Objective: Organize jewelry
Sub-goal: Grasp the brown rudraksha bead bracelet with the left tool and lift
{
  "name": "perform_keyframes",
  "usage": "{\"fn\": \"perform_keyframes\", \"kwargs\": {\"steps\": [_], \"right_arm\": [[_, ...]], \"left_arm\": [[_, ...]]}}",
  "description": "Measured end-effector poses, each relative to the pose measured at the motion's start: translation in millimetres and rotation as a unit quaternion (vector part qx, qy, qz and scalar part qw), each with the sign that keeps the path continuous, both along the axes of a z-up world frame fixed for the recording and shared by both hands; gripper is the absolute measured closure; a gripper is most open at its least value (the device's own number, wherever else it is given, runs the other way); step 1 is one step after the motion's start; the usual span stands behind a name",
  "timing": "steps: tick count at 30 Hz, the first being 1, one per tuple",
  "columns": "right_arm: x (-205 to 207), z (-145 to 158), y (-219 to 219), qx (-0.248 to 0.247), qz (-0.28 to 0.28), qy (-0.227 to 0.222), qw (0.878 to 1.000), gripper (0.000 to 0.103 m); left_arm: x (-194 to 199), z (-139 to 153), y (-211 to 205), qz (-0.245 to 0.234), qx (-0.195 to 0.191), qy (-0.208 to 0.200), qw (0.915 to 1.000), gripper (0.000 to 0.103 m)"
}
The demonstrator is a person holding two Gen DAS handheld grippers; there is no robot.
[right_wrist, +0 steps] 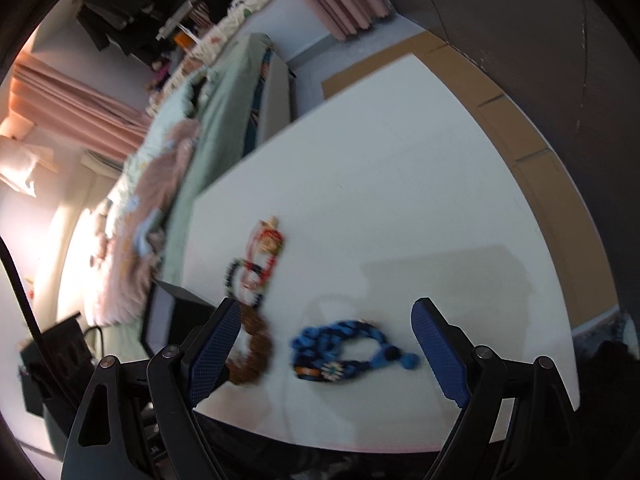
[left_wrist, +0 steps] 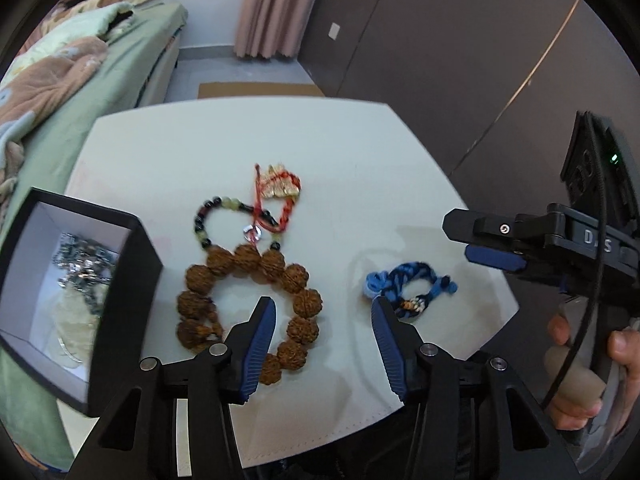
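Bracelets (left_wrist: pixel 248 304) near table's (left_wrist: pixel 360 152) front edge

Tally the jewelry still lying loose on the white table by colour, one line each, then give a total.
Brown: 1, the walnut-bead bracelet
Blue: 1, the braided bracelet
Dark and pale green beads: 1, the small beaded bracelet
Red with gold: 1, the cord charm
Total: 4

White letters run along the side of the right gripper (left_wrist: pixel 486 242) body, behind its fingers (left_wrist: pixel 496 260): a "D" and an "S" read clearly, the middle letter hidden by a cable.
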State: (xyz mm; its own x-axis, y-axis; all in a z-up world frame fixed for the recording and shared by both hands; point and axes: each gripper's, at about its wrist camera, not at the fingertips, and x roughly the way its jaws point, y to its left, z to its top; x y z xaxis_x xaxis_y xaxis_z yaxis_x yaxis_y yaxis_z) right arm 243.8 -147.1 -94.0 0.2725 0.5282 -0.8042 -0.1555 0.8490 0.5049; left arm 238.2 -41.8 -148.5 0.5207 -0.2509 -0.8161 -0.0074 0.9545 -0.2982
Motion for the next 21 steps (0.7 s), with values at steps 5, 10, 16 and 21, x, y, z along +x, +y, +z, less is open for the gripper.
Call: {"fn": "perform_keyframes", "kwargs": {"steps": [5, 10, 16, 21], "right_arm": [[-1.4, -3.5, 1.4, -0.036, 0.016, -0.004, 0.999, 0.015], [-4.9, -8.6, 20.4, -0.1, 0.057, -0.02, 0.993, 0.015], [-7.6, -17.7, 28.4, -0.16, 0.074, -0.029, 0.984, 0.015], [-11.7, -20.3, 29.0, -0.194, 0.081, -0.043, 0.977, 0.018]], "left_arm": [[12.1, -22.9, -5.3, -0.002, 0.02, 0.033, 0.9993, 0.061], [17.0, -25.7, -3.7, 0.001, 0.052, 0.027, 0.9983, 0.083], [13.4, 8.7, 19.9, 0.022, 0.031, -0.017, 0.9991, 0.084], [5.9, 48.5, 43.1, 0.042, 0.017, -0.059, 0.9972, 0.084]]}}
